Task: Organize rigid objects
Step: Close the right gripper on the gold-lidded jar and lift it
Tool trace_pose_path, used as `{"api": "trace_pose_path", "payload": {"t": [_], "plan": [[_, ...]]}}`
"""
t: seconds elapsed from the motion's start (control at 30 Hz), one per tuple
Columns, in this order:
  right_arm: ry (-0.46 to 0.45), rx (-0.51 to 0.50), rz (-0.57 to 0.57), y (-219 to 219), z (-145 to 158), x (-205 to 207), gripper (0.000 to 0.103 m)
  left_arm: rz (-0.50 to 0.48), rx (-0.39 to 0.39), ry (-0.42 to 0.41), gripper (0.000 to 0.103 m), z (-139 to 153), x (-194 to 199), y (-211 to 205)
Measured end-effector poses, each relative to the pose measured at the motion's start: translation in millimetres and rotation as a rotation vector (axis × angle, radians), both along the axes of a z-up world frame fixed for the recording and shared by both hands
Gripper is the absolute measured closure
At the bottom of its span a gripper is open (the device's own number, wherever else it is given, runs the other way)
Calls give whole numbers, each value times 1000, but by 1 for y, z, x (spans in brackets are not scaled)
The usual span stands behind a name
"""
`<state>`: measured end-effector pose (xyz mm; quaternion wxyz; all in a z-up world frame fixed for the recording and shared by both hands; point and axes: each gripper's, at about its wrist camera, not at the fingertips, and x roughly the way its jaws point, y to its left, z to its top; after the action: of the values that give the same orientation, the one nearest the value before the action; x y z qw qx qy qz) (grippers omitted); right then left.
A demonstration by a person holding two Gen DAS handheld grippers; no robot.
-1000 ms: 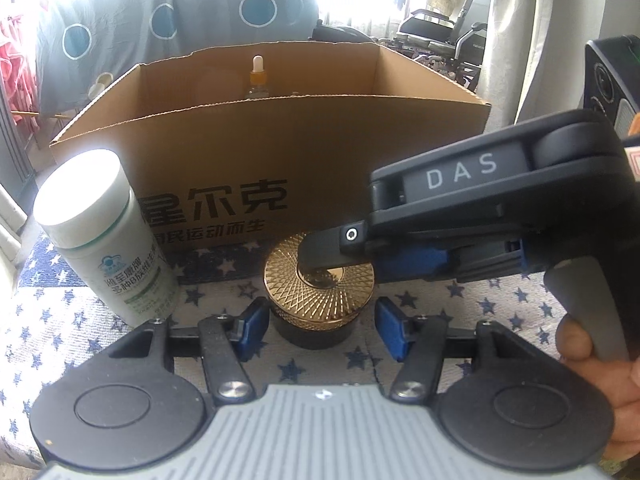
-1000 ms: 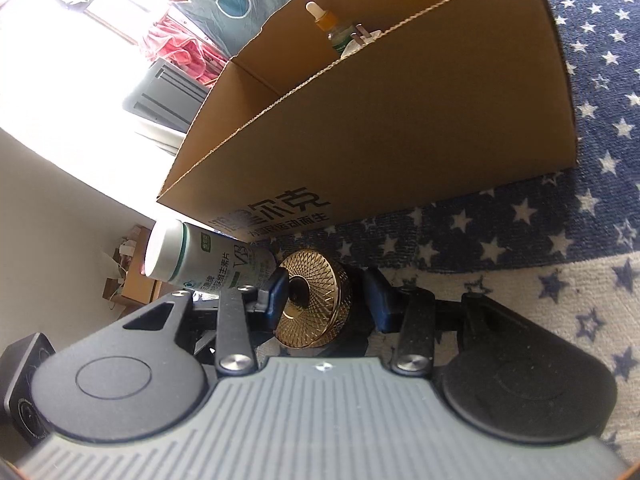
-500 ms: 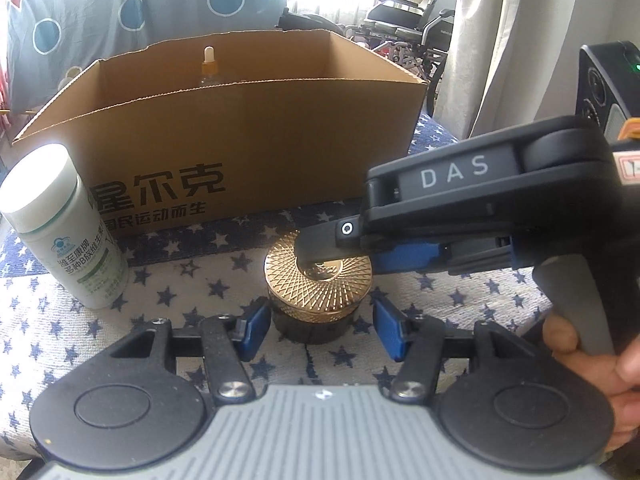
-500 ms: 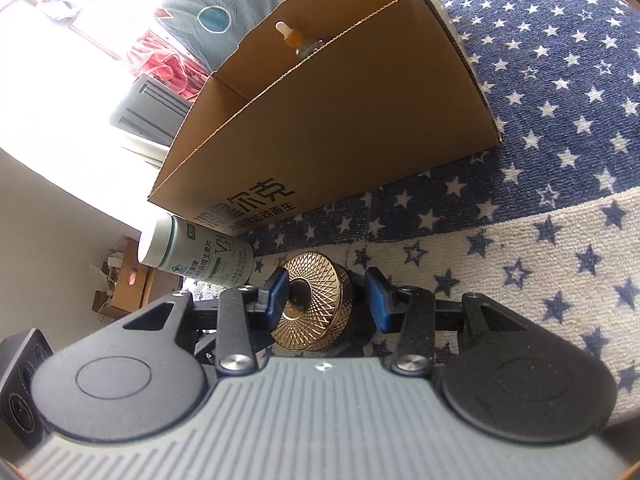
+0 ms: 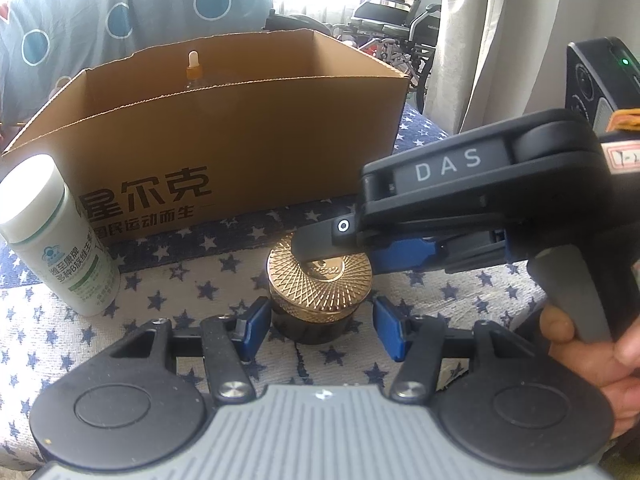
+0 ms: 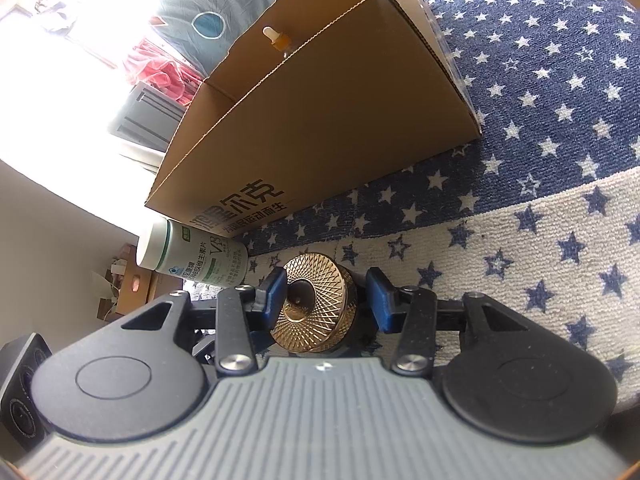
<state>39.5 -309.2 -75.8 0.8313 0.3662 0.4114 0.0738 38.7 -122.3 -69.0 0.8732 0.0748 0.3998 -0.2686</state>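
Standing upright on the star-patterned cloth (image 5: 192, 292), the gold-lidded jar (image 5: 320, 292) sits just in front of the cardboard box (image 5: 240, 140). Left gripper (image 5: 320, 326) jaws are spread, one either side of the jar's dark base, not touching; right gripper (image 6: 326, 296) reaches over the lid from the jar's right, jaws flanking it with gaps showing, so unclamped. White pill bottle (image 5: 60, 248) stands left of the jar, near the box; a dropper bottle (image 5: 193, 70) stands inside the box.

The black plastic left gripper (image 5: 320, 328) had blue pads, silver screws and a ribbed grey body. The matching black right gripper (image 5: 328, 240) bore white "DAS" lettering. A bare-skinned hand (image 5: 592, 364) showed.
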Motion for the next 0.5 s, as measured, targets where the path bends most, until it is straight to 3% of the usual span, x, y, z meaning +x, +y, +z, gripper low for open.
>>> {"api": "trace_pose_path", "payload": {"t": [0.2,0.5], "plan": [[-3,18,-11,-7,-1,-3,60,-17,29,-44,44,1,0,0],[-4,29,-4,-10,-2,-4,60,-51,53,-36,40,-4,13,-5]]}}
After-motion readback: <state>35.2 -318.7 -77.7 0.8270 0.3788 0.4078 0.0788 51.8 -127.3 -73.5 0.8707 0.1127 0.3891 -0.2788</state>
